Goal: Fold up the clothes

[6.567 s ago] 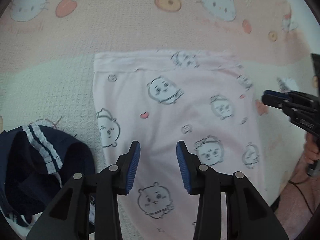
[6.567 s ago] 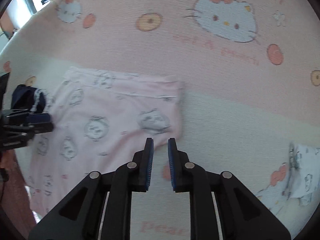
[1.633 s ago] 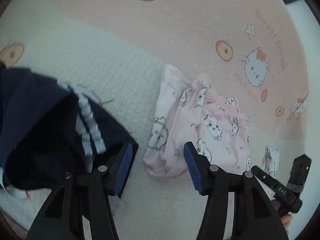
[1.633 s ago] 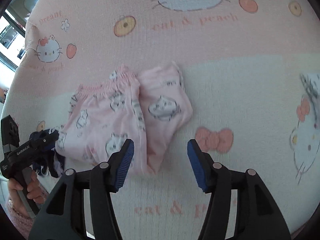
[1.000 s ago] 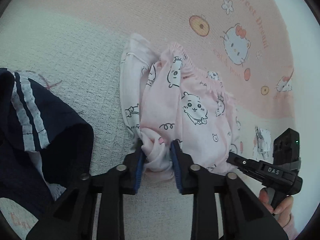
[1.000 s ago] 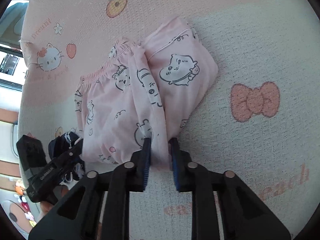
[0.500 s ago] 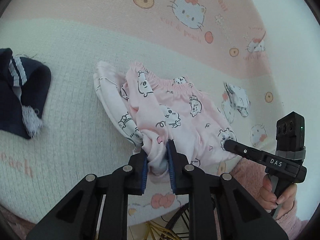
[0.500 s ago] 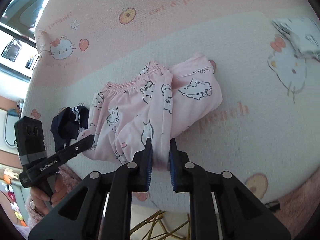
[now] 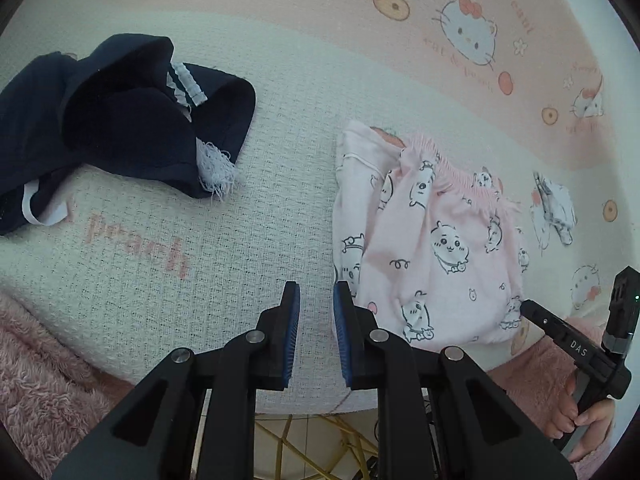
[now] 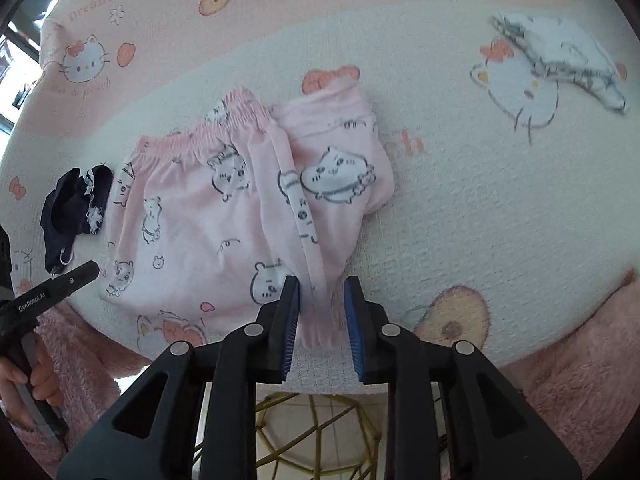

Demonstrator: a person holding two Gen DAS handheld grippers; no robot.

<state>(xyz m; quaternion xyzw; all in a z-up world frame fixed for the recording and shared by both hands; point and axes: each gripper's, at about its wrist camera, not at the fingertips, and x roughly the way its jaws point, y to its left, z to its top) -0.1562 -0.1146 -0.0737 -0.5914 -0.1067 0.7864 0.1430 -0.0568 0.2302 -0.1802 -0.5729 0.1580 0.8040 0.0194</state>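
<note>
Now the right gripper's (image 10: 322, 312) fingers have just loosened around the pink pants (image 10: 224, 216); left gripper (image 9: 316, 332) narrow, empty.

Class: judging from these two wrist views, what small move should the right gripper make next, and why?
Probably lift the right gripper clear. Its jaws have just been opening, leaving a gap around the cuff of the folded pink pants, which lie on the blanket. The left gripper is already empty beside them.

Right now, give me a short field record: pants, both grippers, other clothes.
pants: pink pants folded, lying on the blanket near its front edge
left gripper: open, nothing between the pads, beside the pants
right gripper: jaws just opened, pants edge between them, pads clear
other clothes: navy garment unfolded; white garment far right
</note>
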